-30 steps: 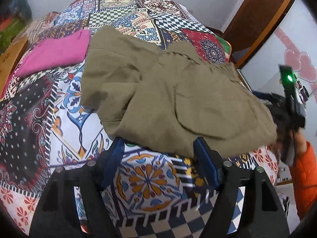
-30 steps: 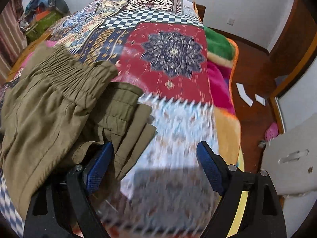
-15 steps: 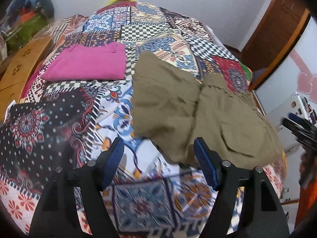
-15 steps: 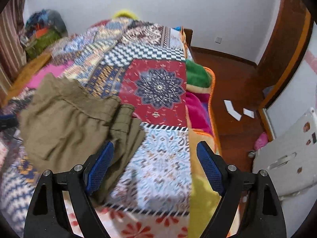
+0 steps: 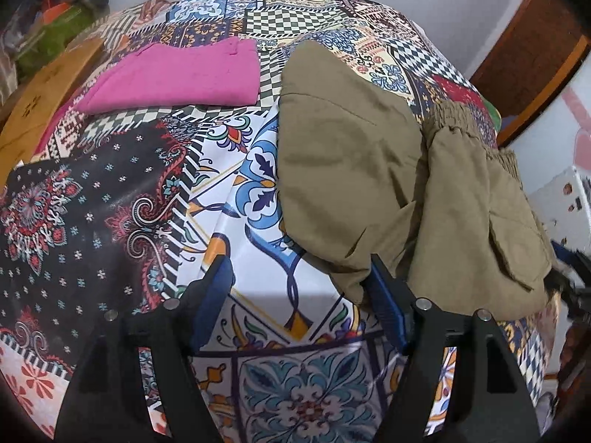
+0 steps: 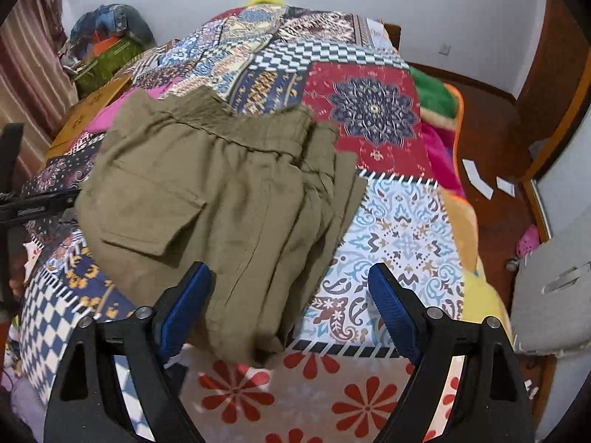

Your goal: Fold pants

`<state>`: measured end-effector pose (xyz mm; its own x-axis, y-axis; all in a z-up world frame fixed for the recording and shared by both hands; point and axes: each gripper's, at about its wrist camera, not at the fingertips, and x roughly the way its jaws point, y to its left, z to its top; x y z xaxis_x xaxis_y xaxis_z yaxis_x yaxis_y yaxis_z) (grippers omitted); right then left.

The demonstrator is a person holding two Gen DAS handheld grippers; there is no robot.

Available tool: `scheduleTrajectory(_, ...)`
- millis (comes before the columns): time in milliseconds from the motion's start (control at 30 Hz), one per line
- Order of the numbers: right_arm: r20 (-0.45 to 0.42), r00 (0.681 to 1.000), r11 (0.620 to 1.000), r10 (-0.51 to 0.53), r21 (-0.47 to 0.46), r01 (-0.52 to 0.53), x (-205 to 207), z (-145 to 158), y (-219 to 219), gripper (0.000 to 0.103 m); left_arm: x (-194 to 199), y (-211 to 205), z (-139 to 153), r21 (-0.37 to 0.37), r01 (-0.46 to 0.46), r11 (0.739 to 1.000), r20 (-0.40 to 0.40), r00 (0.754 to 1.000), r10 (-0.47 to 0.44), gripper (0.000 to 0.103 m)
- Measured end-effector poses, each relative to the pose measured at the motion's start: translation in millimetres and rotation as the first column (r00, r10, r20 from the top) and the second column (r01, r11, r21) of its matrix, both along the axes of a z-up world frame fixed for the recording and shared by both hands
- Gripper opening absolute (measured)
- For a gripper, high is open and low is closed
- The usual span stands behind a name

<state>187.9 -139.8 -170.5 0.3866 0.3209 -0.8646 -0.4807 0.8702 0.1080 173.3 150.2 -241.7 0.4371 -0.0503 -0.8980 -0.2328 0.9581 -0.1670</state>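
Folded olive pants (image 5: pixel 399 184) are lying on the patchwork bedspread (image 5: pixel 129 199) with both grippers hanging empty over them.

The left gripper (image 5: pixel 301 295) is holding its jaws spread wide, the pants sitting ahead and to the right with an edge just beside the right finger; a folded pink garment (image 5: pixel 177 75) is lying far ahead to the left. The right gripper (image 6: pixel 288 301) is also gaping apart, the pants' near edge lying between its jaws and reaching ahead and leftward.
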Motion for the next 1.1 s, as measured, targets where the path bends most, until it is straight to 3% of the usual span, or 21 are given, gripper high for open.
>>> scheduleTrajectory(67,-0.004,1.000,1.000,-0.029,0.008,0.029,8.8,-1.2,-7.0,0.085,-3.4,-1.8,1.5,0.026,0.011,1.000,-0.003,1.000,-0.011,0.075)
scheduleTrajectory(233,-0.026,0.997,0.998,-0.068,0.017,0.069,24.1,-6.2,-17.1,0.085,-16.9,3.6,5.7,0.004,-0.004,1.000,-0.009,1.000,0.004,0.074)
scheduleTrajectory(367,0.009,0.999,0.998,-0.051,-0.030,0.051,23.1,-8.4,-8.3,0.085,-34.5,9.8,5.8,0.080,-0.027,0.996,-0.051,0.998,0.031,0.073)
scheduleTrajectory(433,0.016,0.998,0.998,-0.057,-0.034,0.058,25.0,-5.8,-7.6,0.085,-41.9,15.8,7.1,0.078,-0.044,0.996,-0.049,0.998,0.048,0.072)
scheduleTrajectory(600,0.005,0.995,0.995,-0.101,0.023,0.101,25.9,7.6,-18.3,0.085,-49.4,25.9,30.5,0.013,-0.086,0.996,0.026,0.996,0.086,0.073)
scheduleTrajectory(767,0.007,0.993,0.990,-0.118,0.073,0.117,17.2,21.6,-22.5,0.087,-34.1,7.8,47.1,-0.098,-0.054,0.994,0.095,0.994,0.063,0.094)
scheduleTrajectory(1000,-0.019,0.996,0.990,-0.088,0.108,0.090,3.2,22.1,-13.3,0.087,-12.4,-28.0,19.3,-0.270,-0.032,0.962,0.011,0.999,0.037,0.095)
scheduleTrajectory(1100,-0.050,0.995,0.993,-0.082,0.082,0.085,3.5,6.5,-5.3,0.087,-10.7,-39.1,11.0,-0.262,-0.057,0.964,0.005,0.998,0.060,0.101)
